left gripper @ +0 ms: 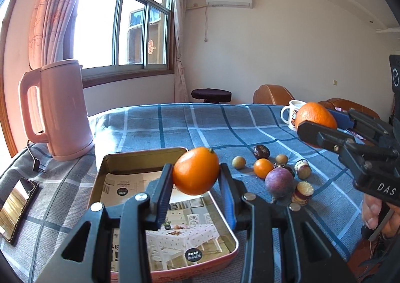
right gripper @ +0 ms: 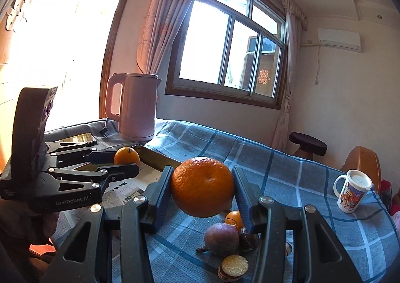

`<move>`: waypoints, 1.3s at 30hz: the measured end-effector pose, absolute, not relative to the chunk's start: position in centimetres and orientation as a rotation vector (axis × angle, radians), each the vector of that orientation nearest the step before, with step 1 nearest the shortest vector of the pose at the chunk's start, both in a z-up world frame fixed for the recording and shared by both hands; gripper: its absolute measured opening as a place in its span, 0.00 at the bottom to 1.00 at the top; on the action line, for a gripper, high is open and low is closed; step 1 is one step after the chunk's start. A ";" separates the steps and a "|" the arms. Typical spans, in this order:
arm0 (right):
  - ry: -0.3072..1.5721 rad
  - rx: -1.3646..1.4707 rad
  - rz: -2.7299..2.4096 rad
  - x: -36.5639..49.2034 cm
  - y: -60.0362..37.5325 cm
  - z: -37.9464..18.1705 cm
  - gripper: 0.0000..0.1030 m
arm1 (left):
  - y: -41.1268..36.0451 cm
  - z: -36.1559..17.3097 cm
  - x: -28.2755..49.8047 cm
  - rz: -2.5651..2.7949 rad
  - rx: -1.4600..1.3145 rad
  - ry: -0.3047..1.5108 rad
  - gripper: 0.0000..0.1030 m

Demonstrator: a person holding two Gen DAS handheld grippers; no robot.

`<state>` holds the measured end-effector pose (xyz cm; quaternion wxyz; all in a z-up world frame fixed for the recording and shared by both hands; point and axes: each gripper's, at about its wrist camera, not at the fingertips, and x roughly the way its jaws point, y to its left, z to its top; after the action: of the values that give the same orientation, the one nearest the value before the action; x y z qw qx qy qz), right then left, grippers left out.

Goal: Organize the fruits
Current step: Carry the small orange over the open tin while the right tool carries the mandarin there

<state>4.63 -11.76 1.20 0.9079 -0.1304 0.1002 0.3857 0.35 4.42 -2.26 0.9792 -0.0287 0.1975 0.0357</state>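
While the pink plastic kettle (left gripper: 58, 110) stands at 10 o'clock, left gripper (left gripper: 196, 175) is clamped on a small smooth orange kumquat (left gripper: 195, 171) above the rectangular metal tray (left gripper: 140, 155). Right gripper (right gripper: 202, 186), at 3 o'clock, pinches a round dimpled orange mandarin (right gripper: 202, 186) above the loose fruits (left gripper: 278, 181) on the blue checked tablecloth (left gripper: 200, 122).

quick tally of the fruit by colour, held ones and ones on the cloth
Orange: 3, one in the left gripper, the big one in the right gripper, one small on the cloth
Purple: 1
Dark brown: 1
Tan, small and round: 2
Cut pieces, purple skin and yellow flesh: 2
Total: 9
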 end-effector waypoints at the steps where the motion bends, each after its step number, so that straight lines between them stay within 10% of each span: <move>1: 0.208 -0.276 0.802 4.7 -11.3 1.3 0.48 | 4.6 -2.4 0.4 0.079 -0.058 0.404 0.37; 39: 0.370 -0.336 0.960 7.3 -0.9 -1.8 0.48 | 12.5 -5.0 2.2 0.170 -0.155 0.590 0.37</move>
<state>7.25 -0.89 -1.77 0.8571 -0.1598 0.1761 0.4570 2.23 12.54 -4.95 0.9503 -0.0761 0.2902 0.0838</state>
